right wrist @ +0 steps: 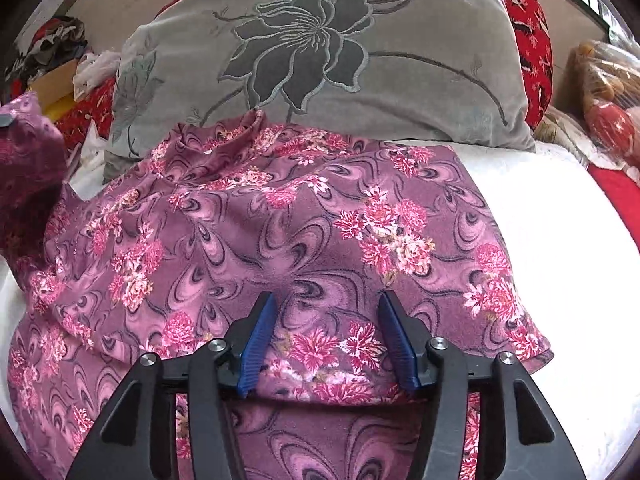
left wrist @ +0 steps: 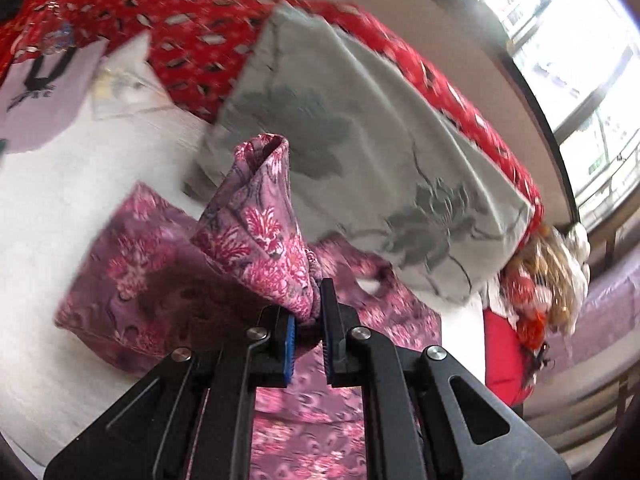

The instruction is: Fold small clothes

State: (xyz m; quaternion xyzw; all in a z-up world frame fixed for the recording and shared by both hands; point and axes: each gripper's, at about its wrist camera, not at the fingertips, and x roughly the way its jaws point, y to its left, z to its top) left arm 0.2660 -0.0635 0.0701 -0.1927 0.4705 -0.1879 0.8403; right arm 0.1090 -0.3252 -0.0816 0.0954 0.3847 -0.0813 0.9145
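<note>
My left tongs pinch a raised fold of the purple flowered garment; my right tongs hang apart over it. It lies on the white bed before a grey pillow. Mid-fold, I judge: next, carry this edge across.

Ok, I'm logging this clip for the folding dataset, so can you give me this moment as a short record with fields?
garment: purple floral cloth, spread on a white bed
left gripper: shut on a bunched fold of the cloth, lifted off the bed
right gripper: open, fingers over the cloth's near part; contact unclear
behind cloth: grey flower pillow, red patterned bedding
fold state: partly folded, not flat yet
</note>
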